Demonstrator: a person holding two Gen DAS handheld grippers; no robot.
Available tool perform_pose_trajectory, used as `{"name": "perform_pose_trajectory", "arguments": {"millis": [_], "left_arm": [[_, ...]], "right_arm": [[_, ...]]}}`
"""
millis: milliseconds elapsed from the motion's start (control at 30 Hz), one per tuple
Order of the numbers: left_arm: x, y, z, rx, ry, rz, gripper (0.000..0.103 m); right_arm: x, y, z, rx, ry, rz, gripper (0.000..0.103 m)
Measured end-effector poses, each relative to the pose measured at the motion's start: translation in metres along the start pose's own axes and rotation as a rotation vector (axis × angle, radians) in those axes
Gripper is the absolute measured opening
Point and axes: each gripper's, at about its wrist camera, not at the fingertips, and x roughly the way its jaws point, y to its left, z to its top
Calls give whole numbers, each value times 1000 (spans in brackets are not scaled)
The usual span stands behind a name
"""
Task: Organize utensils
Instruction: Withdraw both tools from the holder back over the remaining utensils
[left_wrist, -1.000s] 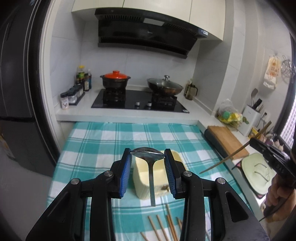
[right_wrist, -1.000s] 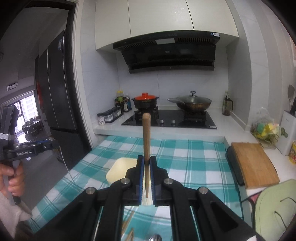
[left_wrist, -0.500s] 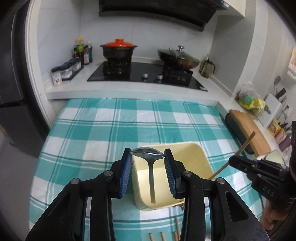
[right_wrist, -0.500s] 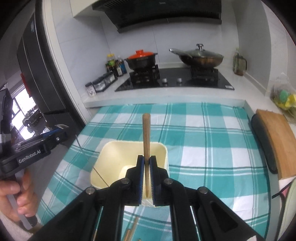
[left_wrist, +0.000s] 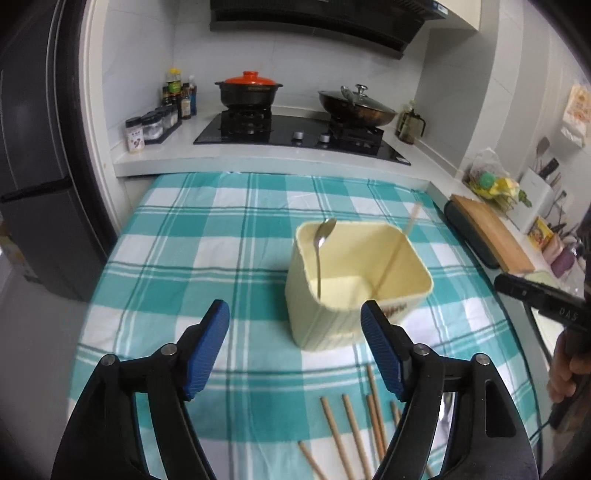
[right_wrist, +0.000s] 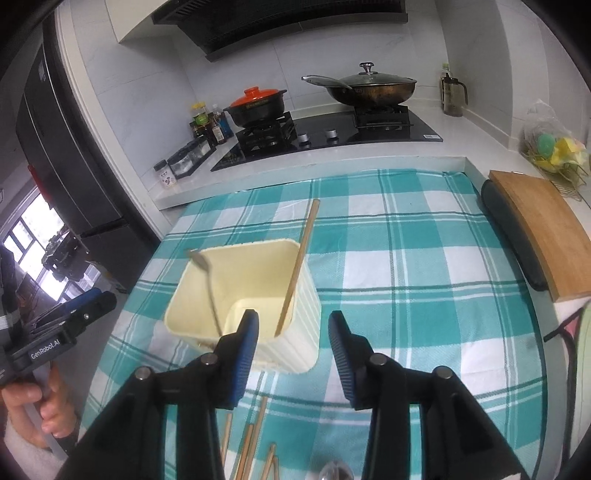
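A cream square holder (left_wrist: 354, 291) (right_wrist: 251, 306) stands on the teal checked cloth. A metal spoon (left_wrist: 322, 254) (right_wrist: 207, 284) and a wooden chopstick (left_wrist: 397, 251) (right_wrist: 297, 266) lean inside it. My left gripper (left_wrist: 295, 350) is open and empty, just in front of the holder. My right gripper (right_wrist: 293, 350) is open and empty, above the holder's near right corner. Several loose chopsticks (left_wrist: 354, 435) (right_wrist: 247, 450) lie on the cloth close to me. Part of another spoon (right_wrist: 334, 472) shows at the bottom edge.
A wooden cutting board (left_wrist: 491, 232) (right_wrist: 543, 236) lies on the counter to the right. A stove with an orange-lidded pot (left_wrist: 249, 92) and a wok (left_wrist: 356, 107) is at the back. Spice jars (left_wrist: 147, 127) stand at the back left.
Both grippers opened. The spoon left the left gripper and the chopstick left the right gripper; both now rest in the holder. Both grippers pulled back from it.
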Motion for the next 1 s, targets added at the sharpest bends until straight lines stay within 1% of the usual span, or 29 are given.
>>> {"name": "perform_pose_trajectory", "arguments": {"millis": [67,167,233,333,467,567,633,700,833,1000], "left_arm": [[-21,1,-33,33,17,11,81],[-43,4,-89,61,61,30,82],[-54,4,-129,60,85,30,82],[-65,-2,-179,35,107,33,82],[-71,-18,-225,6,110,44,82],[-70,-30,-241,-3,119,50,82],[-69,-37,-245,7,120,57,82],[-67,-42,-249,25,119,75,82],[-64,-49,-253,46,115,112,82],[-65,-54,-255,72,105,140,82]], "right_arm": [[-23,-2,-23,-14,-2,2,41],[-54,-1,-70,-64,-9,-17,41],[-72,-1,-105,-107,-20,-51,41],[-95,1,-162,-161,-68,-126,41],[-117,1,-232,-141,-134,-196,41],[-126,2,-278,-109,-169,-246,41],[-129,3,-299,-103,-179,-257,41],[-128,7,-313,-122,-171,-261,41],[-126,15,-326,-159,-163,-274,41],[-123,23,-326,-171,-171,-261,41]]}}
